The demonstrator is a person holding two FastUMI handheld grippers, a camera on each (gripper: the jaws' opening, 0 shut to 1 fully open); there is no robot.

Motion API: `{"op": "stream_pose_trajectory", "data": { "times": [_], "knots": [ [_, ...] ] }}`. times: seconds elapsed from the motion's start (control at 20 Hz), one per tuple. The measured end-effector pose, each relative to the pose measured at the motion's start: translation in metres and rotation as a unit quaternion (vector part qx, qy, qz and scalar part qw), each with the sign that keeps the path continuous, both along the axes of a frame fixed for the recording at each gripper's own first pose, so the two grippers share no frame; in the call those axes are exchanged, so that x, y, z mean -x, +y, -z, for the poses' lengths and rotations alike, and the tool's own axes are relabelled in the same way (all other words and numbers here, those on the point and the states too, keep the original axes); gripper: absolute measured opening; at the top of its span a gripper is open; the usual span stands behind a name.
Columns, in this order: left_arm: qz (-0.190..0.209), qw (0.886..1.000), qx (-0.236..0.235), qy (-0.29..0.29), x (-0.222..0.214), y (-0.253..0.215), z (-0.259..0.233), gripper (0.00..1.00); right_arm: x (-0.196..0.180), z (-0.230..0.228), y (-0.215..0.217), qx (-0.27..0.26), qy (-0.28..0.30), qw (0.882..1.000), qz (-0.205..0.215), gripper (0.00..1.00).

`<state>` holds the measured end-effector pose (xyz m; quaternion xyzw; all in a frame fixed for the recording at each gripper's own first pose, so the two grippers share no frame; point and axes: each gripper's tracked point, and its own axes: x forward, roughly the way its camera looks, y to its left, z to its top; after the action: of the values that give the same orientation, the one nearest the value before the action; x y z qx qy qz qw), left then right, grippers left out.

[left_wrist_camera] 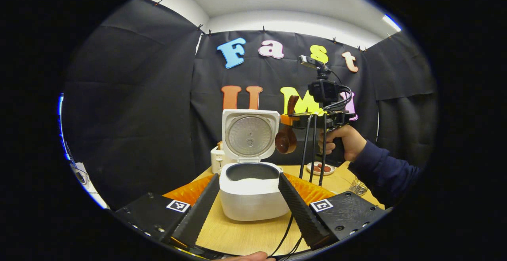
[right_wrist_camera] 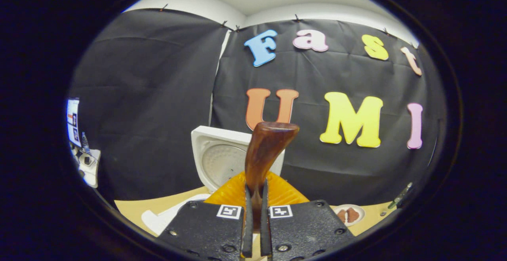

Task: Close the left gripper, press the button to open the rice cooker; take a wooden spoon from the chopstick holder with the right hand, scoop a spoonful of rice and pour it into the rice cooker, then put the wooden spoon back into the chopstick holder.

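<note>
Rice cooker open at frame centre, wooden spoon pinched aloft.

Rice cooker (left_wrist_camera: 253,191) on the table (left_wrist_camera: 241,233) at lower centre of the left gripper view, lid (left_wrist_camera: 249,136) upright, white rice in the pot. Left gripper (left_wrist_camera: 248,201) spread wide, fingers flanking the cooker without touching. Right gripper (right_wrist_camera: 254,209) pressed tight on the wooden spoon (right_wrist_camera: 263,150) handle; bowl (left_wrist_camera: 286,140) hanging just right of the lid, held by a hand (left_wrist_camera: 342,140).
</note>
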<state>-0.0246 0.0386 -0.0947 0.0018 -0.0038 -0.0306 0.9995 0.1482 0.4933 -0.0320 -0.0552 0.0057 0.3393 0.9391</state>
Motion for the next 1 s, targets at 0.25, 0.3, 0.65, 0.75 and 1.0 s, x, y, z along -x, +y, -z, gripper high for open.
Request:
{"op": "stream_pose_trajectory", "data": {
  "times": [0.25,0.3,0.65,0.75,1.0],
  "knots": [
    [0.027,1.0,0.01,-0.012,-0.017,-0.032,-0.001,0.95,0.016,-0.008,-0.085,-0.039,0.005,0.998,0.055,0.14],
    [0.036,0.999,0.011,-0.011,-0.019,-0.04,0.0,0.94,0.015,-0.008,-0.102,-0.045,0.012,0.997,0.07,0.14],
    [0.063,0.997,0.001,-0.034,-0.05,-0.068,-0.008,0.95,0.011,-0.006,-0.212,-0.034,-0.003,0.987,0.159,0.15],
    [0.073,0.997,0.002,-0.033,-0.058,-0.075,-0.011,0.95,0.016,-0.001,-0.242,-0.043,0.008,0.984,0.172,0.16],
    [0.076,0.997,0.003,-0.033,-0.072,-0.086,-0.011,0.95,0.026,0.016,-0.323,-0.051,0.026,0.973,0.223,0.17]
  ]
}}
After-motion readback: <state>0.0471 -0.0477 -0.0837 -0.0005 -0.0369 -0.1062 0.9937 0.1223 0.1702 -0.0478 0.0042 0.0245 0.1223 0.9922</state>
